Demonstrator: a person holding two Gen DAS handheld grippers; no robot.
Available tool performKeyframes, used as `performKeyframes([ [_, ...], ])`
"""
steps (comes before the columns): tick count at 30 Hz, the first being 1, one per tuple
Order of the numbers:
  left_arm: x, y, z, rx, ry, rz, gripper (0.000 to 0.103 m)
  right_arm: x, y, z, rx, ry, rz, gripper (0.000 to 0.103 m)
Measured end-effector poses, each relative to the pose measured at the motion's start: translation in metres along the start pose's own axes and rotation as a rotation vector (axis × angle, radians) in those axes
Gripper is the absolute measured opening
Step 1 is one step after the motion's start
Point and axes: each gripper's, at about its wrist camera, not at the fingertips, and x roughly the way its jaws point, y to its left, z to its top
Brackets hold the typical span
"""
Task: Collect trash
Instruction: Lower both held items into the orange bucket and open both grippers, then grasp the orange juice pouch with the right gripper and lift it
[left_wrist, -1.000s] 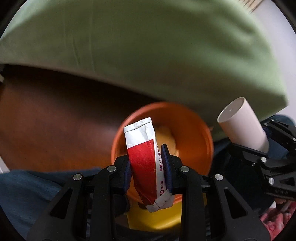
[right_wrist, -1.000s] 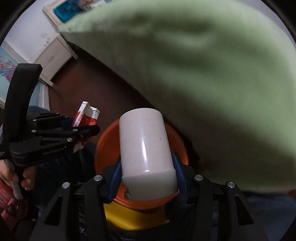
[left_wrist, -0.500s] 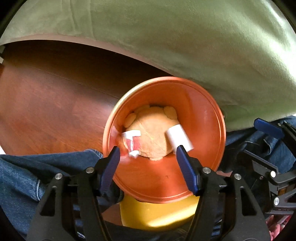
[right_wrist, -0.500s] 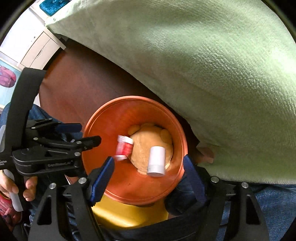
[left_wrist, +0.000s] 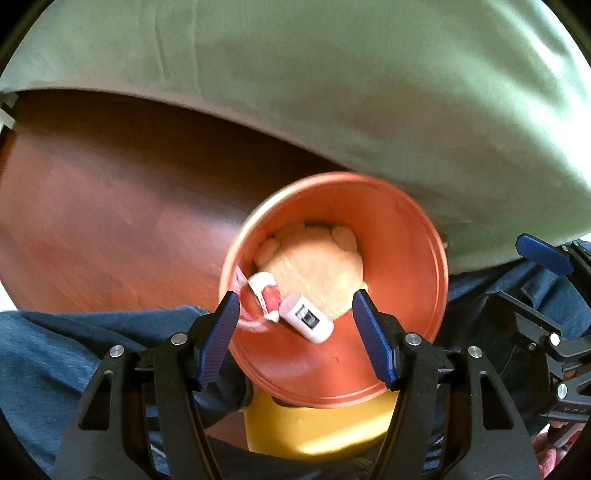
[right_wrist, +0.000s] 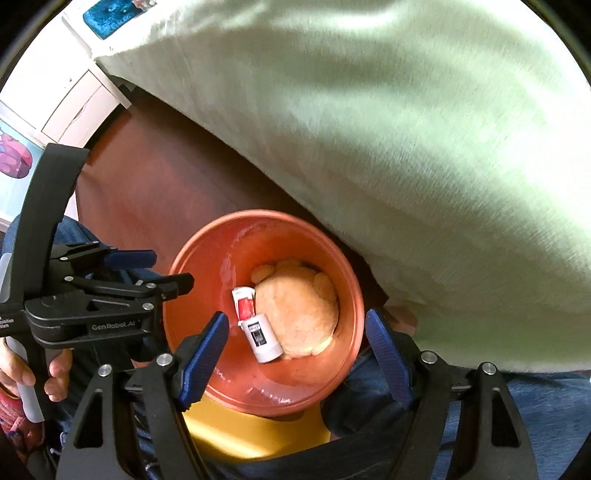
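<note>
- We see the left hand-held gripper (left_wrist: 297, 336) with its blue pads spread wide, nothing between them.
- The right hand-held gripper (right_wrist: 295, 354) is likewise wide apart, holding nothing.
- Both hover over the orange bin (right_wrist: 207, 266), mouth up, with a yellow base (right_wrist: 236, 432) at its 6 o'clock.
- The red-and-white carton (right_wrist: 245, 302) lies at the bottom of the bin, at about 9 o'clock of the floor.
- The white bottle (right_wrist: 263, 339) lies on its side, touching the carton, at about 7 o'clock, dark label up.
- In the left view the carton (left_wrist: 267, 293) and the bottle (left_wrist: 308, 321) sit just beside the tan paw-shaped patch (left_wrist: 317, 273).
- A green cushion (right_wrist: 406, 129) fills the 12 to 3 o'clock area, its edge overlapping the bin's far rim.
- The brown floor (left_wrist: 103, 206) is at 9 o'clock.
- In the right view the left hand-held gripper appears at 9 o'clock, beside the bin rim.
</note>
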Motion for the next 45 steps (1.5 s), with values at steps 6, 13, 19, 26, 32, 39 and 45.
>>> performKeyframes([
  [6, -0.046, -0.004, 0.015, 0.023, -0.141, 0.043, 0.063, -0.041, 0.000, 0.017, -0.018, -0.124, -0.014, 0.077],
  [13, -0.105, -0.004, 0.041, 0.035, -0.337, 0.127, 0.071, -0.086, -0.009, 0.054, -0.018, -0.283, -0.053, 0.083],
  [19, -0.136, 0.005, 0.067, -0.017, -0.432, 0.127, 0.073, -0.118, -0.031, 0.111, 0.053, -0.435, -0.053, 0.090],
  [26, -0.152, 0.015, 0.085, -0.064, -0.473, 0.123, 0.077, -0.134, -0.045, 0.210, 0.070, -0.542, -0.154, 0.095],
  [32, -0.157, 0.019, 0.085, -0.073, -0.475, 0.135, 0.078, -0.102, -0.064, 0.289, 0.140, -0.441, -0.217, 0.095],
  [39, -0.155, 0.030, 0.083, -0.107, -0.471, 0.125, 0.077, -0.068, -0.077, 0.327, 0.197, -0.275, -0.220, 0.079],
  [45, -0.154, 0.034, 0.082, -0.114, -0.469, 0.125, 0.077, -0.083, -0.080, 0.316, 0.214, -0.304, -0.186, 0.053],
])
